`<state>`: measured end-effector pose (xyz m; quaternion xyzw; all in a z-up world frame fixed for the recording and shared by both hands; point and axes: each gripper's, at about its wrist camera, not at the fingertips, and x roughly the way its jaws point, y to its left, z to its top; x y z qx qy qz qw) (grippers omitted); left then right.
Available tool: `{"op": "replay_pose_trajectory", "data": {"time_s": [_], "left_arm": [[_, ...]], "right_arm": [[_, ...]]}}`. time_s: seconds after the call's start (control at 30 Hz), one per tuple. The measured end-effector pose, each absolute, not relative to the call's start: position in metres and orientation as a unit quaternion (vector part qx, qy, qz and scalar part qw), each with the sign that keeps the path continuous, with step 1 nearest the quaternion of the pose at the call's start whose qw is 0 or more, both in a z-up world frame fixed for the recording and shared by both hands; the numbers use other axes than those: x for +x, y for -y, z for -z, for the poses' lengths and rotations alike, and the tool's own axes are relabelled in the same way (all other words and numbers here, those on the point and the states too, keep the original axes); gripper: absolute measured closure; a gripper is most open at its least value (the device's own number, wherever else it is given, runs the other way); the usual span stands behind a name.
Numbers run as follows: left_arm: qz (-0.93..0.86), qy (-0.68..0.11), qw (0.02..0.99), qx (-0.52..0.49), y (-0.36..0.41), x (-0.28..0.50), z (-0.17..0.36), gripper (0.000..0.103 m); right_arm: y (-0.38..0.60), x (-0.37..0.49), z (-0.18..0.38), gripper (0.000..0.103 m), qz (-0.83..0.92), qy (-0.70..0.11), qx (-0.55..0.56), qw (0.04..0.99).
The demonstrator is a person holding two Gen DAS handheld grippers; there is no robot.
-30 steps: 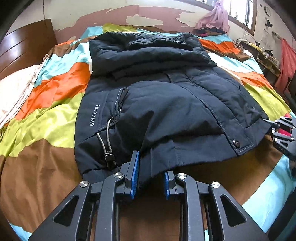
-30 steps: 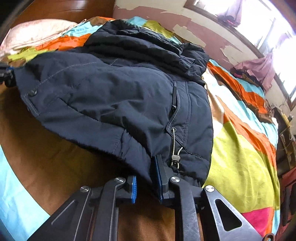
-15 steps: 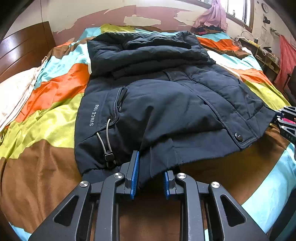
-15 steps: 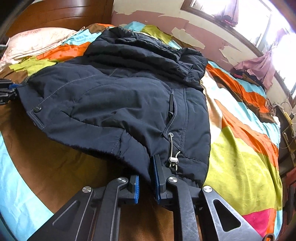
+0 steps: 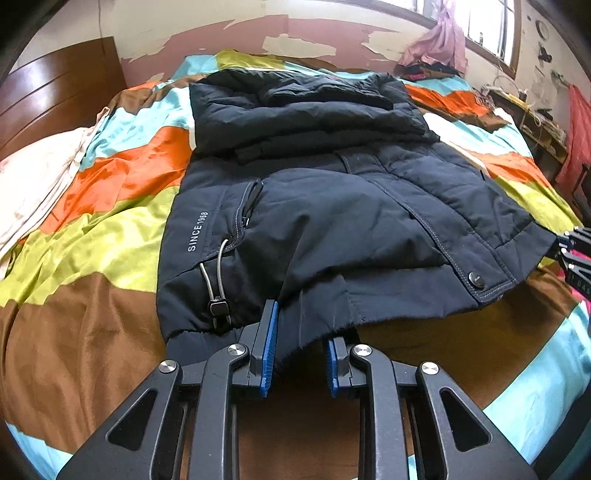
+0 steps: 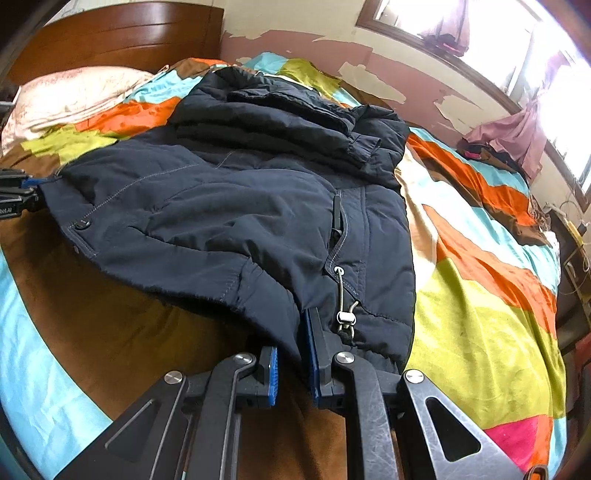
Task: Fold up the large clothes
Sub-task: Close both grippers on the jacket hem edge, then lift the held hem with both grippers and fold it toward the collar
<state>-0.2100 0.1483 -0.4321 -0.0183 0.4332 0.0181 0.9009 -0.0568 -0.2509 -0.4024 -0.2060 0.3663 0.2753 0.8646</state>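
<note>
A dark navy padded jacket (image 5: 332, 206) lies on the striped bed, sleeves folded in over its upper part, hem toward me. My left gripper (image 5: 301, 350) is closed on the hem near the left corner, beside a drawcord toggle (image 5: 218, 306). My right gripper (image 6: 291, 354) is closed on the hem (image 6: 280, 321) at the other corner, next to a white toggle (image 6: 345, 317). The hem is lifted off the bedspread between them. Each gripper shows at the edge of the other's view: the right one (image 5: 576, 254), the left one (image 6: 18, 192).
The bedspread (image 5: 92, 240) has brown, lime, orange and cyan bands. A pale pillow (image 6: 74, 96) lies by the wooden headboard (image 6: 110, 33). Pink clothes (image 5: 439, 44) hang at the window. A cluttered shelf (image 5: 535, 125) stands on the far right.
Both grippers have risen a little and drawn back with the hem held; the jacket's lower edge is lifted more and the view reaches further up the wall.
</note>
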Motion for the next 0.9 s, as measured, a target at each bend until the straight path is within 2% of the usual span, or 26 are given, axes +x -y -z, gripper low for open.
{"op": "replay_pose_trajectory", "data": {"time_s": [0.53,0.9], "left_arm": [[-0.025,-0.390,0.919,-0.056,-0.160,-0.194,0.387,0.087],[-0.045,-0.356,0.932,-0.044,-0.160,-0.174,0.356,0.090]], "right_arm": [[0.253,-0.041,0.361,0.091,-0.281,-0.341,-0.153,0.884],[0.244,-0.022,0.328,0.092,-0.272,-0.328,-0.136,0.894]]}}
